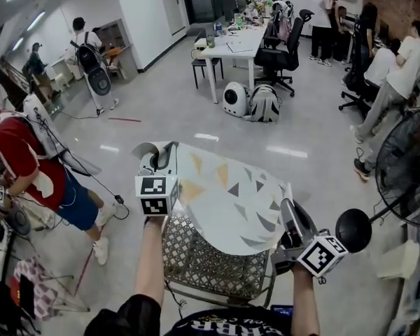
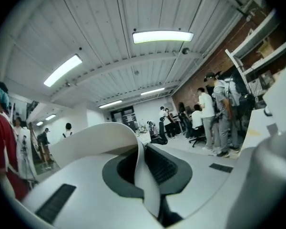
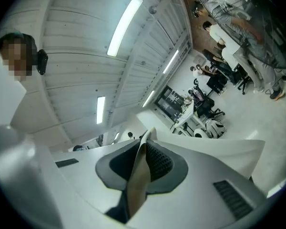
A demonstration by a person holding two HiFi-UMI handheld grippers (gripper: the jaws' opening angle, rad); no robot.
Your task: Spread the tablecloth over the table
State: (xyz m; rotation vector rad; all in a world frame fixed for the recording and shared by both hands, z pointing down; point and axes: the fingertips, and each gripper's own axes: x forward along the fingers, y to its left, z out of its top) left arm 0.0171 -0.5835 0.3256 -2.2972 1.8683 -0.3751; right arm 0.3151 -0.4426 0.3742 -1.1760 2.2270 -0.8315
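Office floor (image 1: 168,110) surrounds your wire counter (image 1: 203,261). Your left tool (image 1: 159,157) and right tool (image 1: 288,214) each pinch the tablecloth (image 1: 224,194) hanging between them.

White grippers (image 1: 164,151) (image 1: 288,212), marker cubes (image 1: 156,194) (image 1: 322,254), probably black sleeves (image 1: 134,312)

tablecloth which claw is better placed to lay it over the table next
Probably left: the left claw, shut on the tablecloth, holds its corner at the far side of the mesh table; the right claw grips nearer.

Bright even light from ceiling tube lamps (image 2: 162,36) above left hand-held gripper (image 2: 143,156); floor (image 1: 161,103) glare ahead; fisheye edges dark, bent; foreground soft.
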